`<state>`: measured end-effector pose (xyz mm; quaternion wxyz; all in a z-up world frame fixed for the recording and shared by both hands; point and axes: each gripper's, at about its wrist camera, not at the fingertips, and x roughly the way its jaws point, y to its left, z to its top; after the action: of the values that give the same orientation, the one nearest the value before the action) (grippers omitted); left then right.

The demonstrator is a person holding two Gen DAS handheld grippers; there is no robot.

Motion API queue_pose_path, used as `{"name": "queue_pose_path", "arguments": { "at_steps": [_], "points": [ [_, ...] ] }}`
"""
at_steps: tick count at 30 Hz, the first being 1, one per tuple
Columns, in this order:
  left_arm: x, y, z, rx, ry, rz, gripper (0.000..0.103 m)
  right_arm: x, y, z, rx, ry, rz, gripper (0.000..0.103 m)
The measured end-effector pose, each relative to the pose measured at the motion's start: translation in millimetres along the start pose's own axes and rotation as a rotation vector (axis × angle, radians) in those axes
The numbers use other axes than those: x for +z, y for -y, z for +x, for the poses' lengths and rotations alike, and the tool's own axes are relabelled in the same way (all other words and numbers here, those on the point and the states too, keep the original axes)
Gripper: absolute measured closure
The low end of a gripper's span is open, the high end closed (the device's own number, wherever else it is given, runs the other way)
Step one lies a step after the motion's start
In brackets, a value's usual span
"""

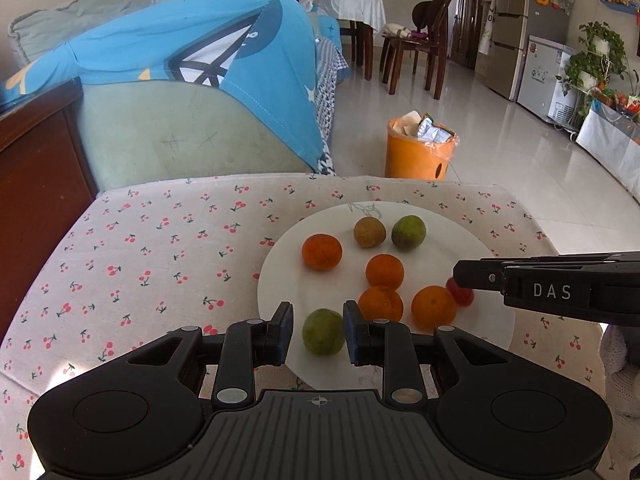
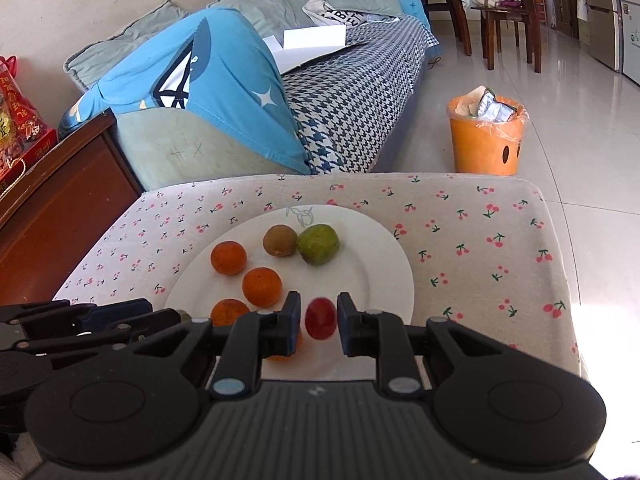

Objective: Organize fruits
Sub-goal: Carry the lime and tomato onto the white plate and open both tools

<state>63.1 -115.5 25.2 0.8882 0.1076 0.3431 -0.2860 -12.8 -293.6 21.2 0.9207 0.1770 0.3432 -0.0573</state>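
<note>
A white plate [image 1: 288,280] on the cherry-print tablecloth [image 1: 160,248] holds several oranges [image 1: 384,271], a brown kiwi [image 1: 369,232], two green fruits and a small red fruit. My left gripper [image 1: 318,330] is open, its fingers on either side of the near green fruit [image 1: 323,332] with small gaps. My right gripper [image 2: 319,322] is open around the red fruit [image 2: 320,317], fingers close beside it and apart from it. The right gripper shows in the left wrist view [image 1: 464,276], partly hiding the red fruit [image 1: 460,292]. The far green fruit [image 2: 318,244] lies beside the kiwi [image 2: 280,240].
An orange waste bin [image 1: 418,152] stands on the tiled floor beyond the table. A sofa with a blue cloth [image 1: 192,48] lies behind the table, a dark wooden cabinet [image 1: 40,168] to the left. Chairs and a dining table [image 1: 348,4] are far back.
</note>
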Motion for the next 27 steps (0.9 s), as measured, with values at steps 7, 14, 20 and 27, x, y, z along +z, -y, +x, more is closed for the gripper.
{"name": "queue_pose_path", "arguments": {
  "at_steps": [7,14,20,27],
  "points": [
    [9,-5,-7,-0.010,0.020,-0.033,0.077,4,-2,-4,0.006,0.014,-0.005,0.081],
    [12,-10,-17,-0.009,0.023,-0.053,0.073,1,-5,-5,0.018,0.003,-0.011,0.081],
    [11,-17,-26,0.000,0.009,-0.071,0.071,-2,-9,-10,0.026,0.007,-0.019,0.080],
    [13,-29,-47,0.012,0.026,-0.092,0.069,-7,-19,-21,0.056,0.014,-0.031,0.080]
  ]
}}
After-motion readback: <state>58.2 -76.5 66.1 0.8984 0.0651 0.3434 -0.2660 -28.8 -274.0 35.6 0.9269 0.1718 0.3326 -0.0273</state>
